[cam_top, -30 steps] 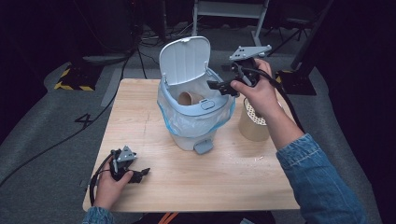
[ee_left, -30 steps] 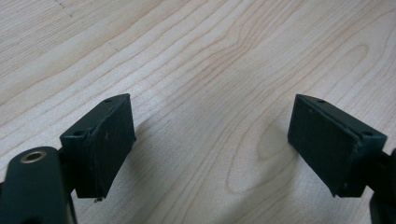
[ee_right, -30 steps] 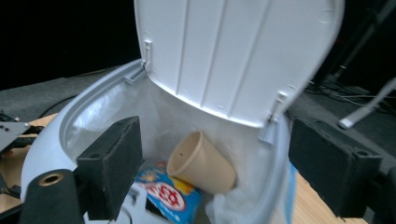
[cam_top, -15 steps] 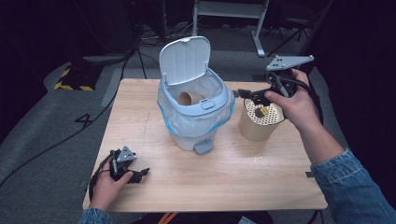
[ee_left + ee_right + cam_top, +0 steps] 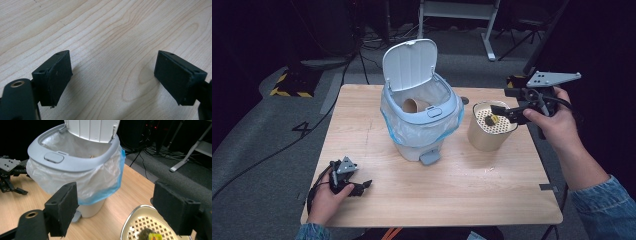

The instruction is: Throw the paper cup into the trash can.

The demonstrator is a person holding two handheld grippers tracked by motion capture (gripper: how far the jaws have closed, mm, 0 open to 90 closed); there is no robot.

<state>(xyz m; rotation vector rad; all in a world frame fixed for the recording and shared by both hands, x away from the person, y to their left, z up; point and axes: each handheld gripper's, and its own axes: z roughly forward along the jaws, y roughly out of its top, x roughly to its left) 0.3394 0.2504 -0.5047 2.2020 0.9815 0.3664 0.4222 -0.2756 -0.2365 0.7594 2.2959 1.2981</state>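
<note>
R gripper (image 5: 498, 114) is hovering w/ jaws spread wide, nothing between them, right over the cream cylindrical canister w/ perforated top (image 5: 490, 132), where a small dark lump w/ yellow bit (image 5: 150, 235) is lying. Canister is standing just beside the pale-blue pedal bin w/ lid up & plastic liner (image 5: 421, 122). L gripper (image 5: 360, 186) is resting on the light wooden table (image 5: 462, 190), jaws also apart, well away.

The high view looks forward and down from above the near edge, taking in the whole table (image 5: 432, 195). The left gripper view sits almost on the wood (image 5: 112, 37) at the near left corner, facing down at it between its own jaws. The right gripper view hovers at the right, facing left across the strainer (image 5: 150, 225) to the bin (image 5: 75, 167). The bin (image 5: 422, 120), the strainer (image 5: 492, 125) and the tabletop (image 5: 15, 205) are shared with the high view.
</note>
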